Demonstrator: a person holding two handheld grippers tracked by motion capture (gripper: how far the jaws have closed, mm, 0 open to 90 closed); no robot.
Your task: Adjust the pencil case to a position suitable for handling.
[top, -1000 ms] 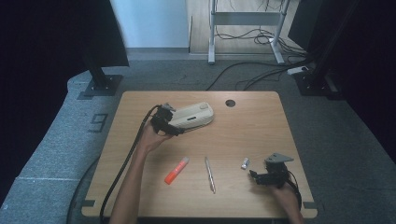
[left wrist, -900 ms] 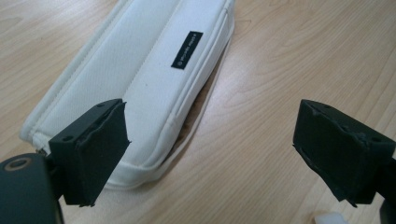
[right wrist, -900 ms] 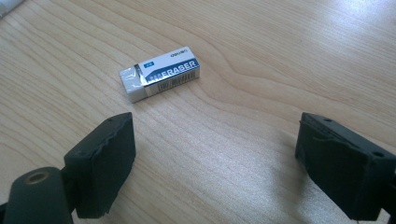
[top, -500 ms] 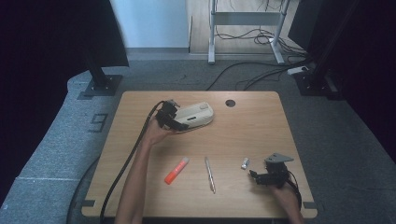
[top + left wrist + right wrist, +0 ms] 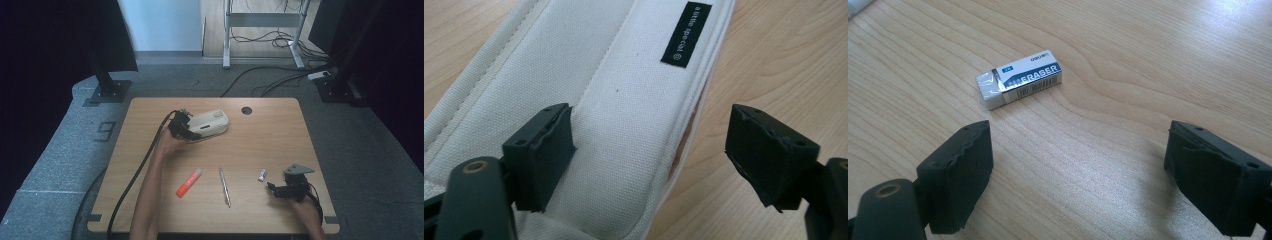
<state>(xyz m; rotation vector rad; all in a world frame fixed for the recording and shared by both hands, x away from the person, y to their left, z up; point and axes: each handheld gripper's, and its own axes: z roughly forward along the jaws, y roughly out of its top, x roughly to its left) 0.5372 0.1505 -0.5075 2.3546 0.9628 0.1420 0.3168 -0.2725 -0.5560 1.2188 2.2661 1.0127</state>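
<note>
Item: white canvas pencil case (image 5: 209,123), lying on the far left part of the wooden table (image 5: 280,135), its zip side not visible. Condition of work, as judged: early. Nothing is seen inside the case or lifted from the table; the eraser (image 5: 262,174), the pen (image 5: 225,186) and the orange highlighter (image 5: 189,182) are laid out apart along the near half, all seemingly still to be dealt with.

Left gripper (image 5: 186,131): set over the near end of the pencil case. Its jaws have just been closing; the case edge lies between them, one pad resting on the fabric, the other clear of it over bare wood, so no grip is yet made.

Right gripper (image 5: 280,189): held just beside the eraser at the near right, jaws wide apart, nothing held.

Views compared: in the left gripper view (image 5: 644,150) the woven texture, the stitched seams and a small black label (image 5: 685,34) on the case are legible, along with the gap at the far pad; from the high view these are too small to read. In the right gripper view (image 5: 1088,175) the eraser (image 5: 1019,79) is shown with its printed blue-and-white sleeve, lying ahead of the jaws and not between them. The overall layout is given by the high view.
</note>
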